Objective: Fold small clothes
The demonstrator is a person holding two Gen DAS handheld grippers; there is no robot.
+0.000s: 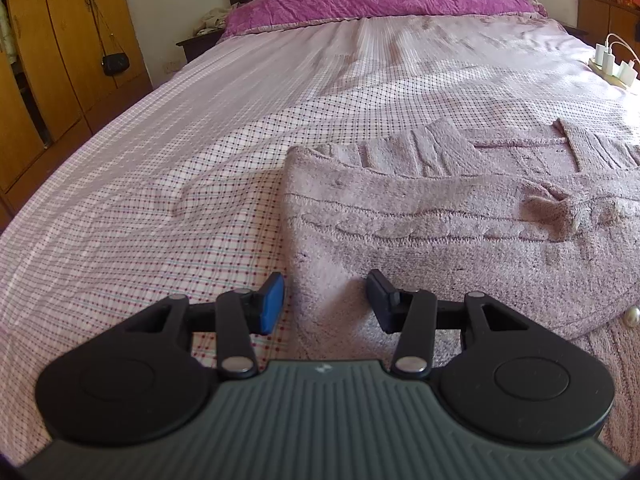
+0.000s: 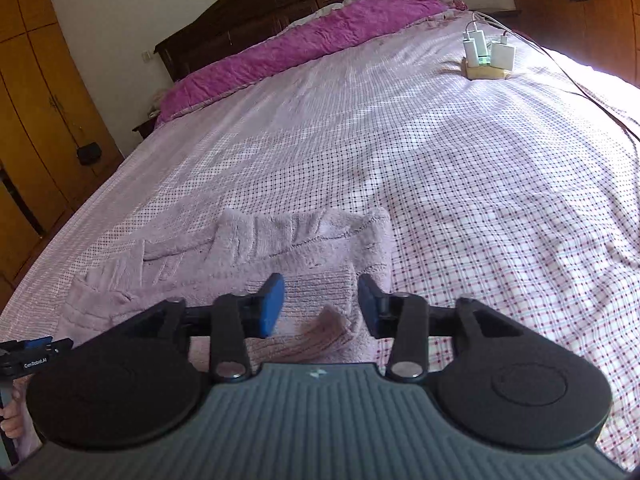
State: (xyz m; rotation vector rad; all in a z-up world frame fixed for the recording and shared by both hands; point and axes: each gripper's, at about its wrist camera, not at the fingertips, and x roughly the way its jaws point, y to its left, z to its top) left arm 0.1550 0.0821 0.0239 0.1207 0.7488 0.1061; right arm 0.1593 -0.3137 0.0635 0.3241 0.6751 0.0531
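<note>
A pale pink fuzzy knit cardigan (image 1: 460,216) lies partly folded on the checked bedsheet (image 1: 160,184), close to the foot edge of the bed and well apart from the magenta pillow (image 1: 380,0) at the headboard end. The left gripper (image 1: 326,304) hovers over the garment's near left corner with its fingers (image 1: 272,304) spread wide and nothing between them; the right gripper (image 2: 322,306) hangs over the near right part of the same garment, equally wide and empty, above a loose flap (image 2: 324,330) that curls up from the folded layer. The main risk, as I judge it, is a pinch that takes only the top layer of this thick, stretchy knit: the fold would then drag open instead of travelling over as one piece. A bite too deep could also catch the bedsheet beneath, and lifting would pull the sheet into wrinkles and shift the whole garment. If the two grippers close at unequal depth or rise unevenly, the fold line probably skews. The curled flap may get trapped inside the fold, and the pearl button (image 1: 632,315) near the garment's right edge could snag. The chargers (image 2: 486,54) and their cable (image 2: 580,88) lie far off toward the right side of the bed, so I see little danger there.
</note>
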